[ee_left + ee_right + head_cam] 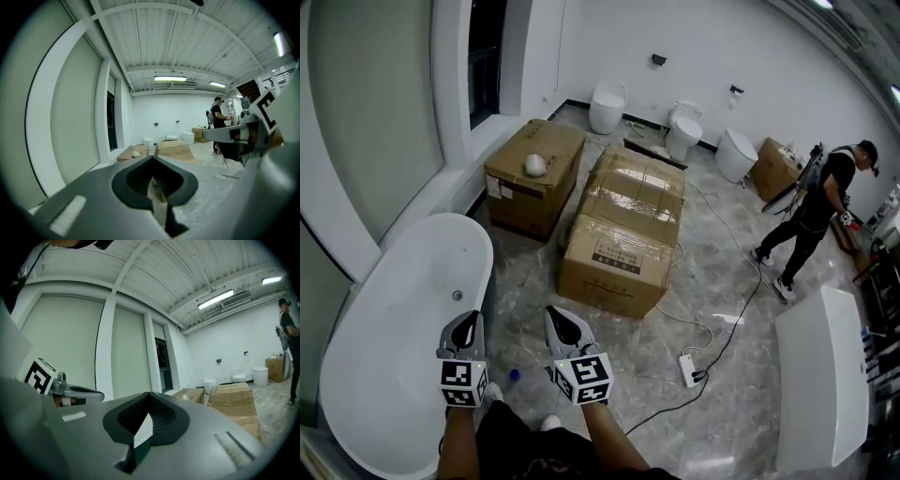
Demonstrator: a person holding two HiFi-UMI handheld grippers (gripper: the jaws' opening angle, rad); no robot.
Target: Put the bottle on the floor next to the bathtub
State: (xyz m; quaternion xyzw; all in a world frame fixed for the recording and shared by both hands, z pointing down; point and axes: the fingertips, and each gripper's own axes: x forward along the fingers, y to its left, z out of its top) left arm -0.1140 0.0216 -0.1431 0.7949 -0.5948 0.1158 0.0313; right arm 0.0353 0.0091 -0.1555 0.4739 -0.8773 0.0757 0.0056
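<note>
The left forearm (457,446) and right forearm (609,442), both bare, reach forward side by side. The left tongs (466,326) and right tongs (566,324) point ahead, level and near each other, each with jaws closed together on nothing

Taped cardboard boxes (623,234) mid-floor, toilets (607,105) along the far wall, a person (814,214) at right

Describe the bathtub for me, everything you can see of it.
The bathtub is a white, glossy, oval freestanding tub. It stands upright on the grey marbled floor at the room's left, close along the white wall. Nothing lies inside, and a small round drain shows in its bottom. In the head view the left gripper overlaps its near rim; whether they touch cannot be told.
</note>
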